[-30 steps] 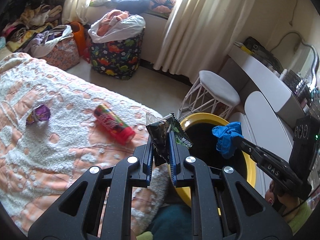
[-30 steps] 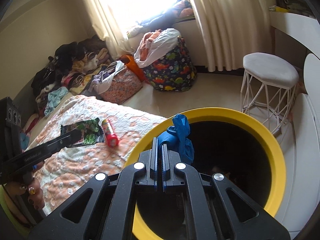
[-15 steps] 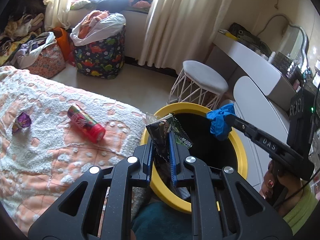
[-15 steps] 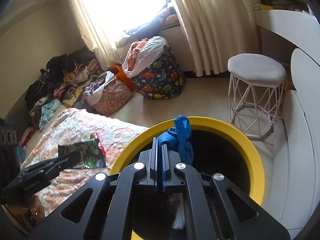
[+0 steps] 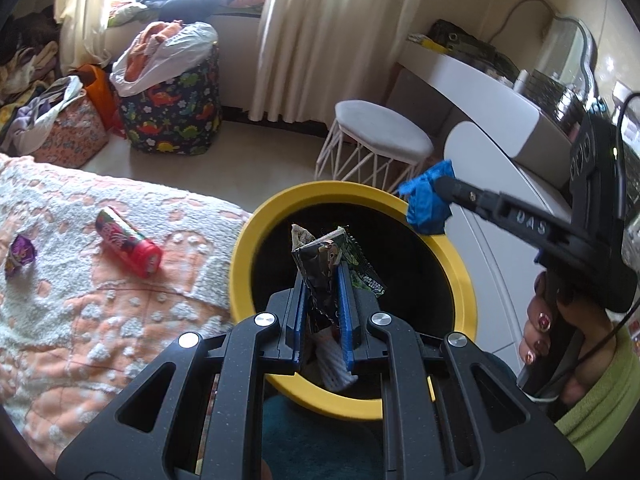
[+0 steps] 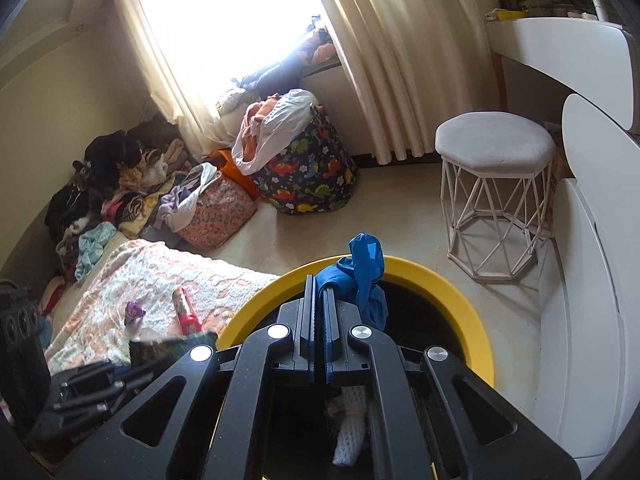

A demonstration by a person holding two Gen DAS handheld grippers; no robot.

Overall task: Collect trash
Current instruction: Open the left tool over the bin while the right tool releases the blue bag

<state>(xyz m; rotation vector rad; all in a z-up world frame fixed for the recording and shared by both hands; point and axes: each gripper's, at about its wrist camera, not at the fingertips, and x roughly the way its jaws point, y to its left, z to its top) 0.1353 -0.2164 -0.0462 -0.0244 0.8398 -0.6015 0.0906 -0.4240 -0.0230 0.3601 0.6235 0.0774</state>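
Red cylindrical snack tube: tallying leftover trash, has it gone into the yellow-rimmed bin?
No, the red cylindrical snack tube lies on the bedspread, beside the yellow-rimmed bin.

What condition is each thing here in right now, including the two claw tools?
Left gripper: shut on dark snack wrapper, above the bin.
Right gripper: shut on blue crumpled piece, over the rim.
Yellow-rimmed bin: open, white foam netting inside.
Red tube: lying on the bedspread.
Purple wrapper: crumpled, on the bedspread.

I see a yellow-rimmed bin [image 5: 466, 292] with a black inside, a blue crumpled scrap [image 5: 428, 200], a dark green-printed wrapper [image 5: 324, 256], a red tube [image 5: 128, 242], a purple wrapper [image 5: 19, 255], a peach-and-white bedspread [image 5: 80, 320], a navy dinosaur-print bag [image 5: 172, 116] and a white stool [image 5: 380, 136].
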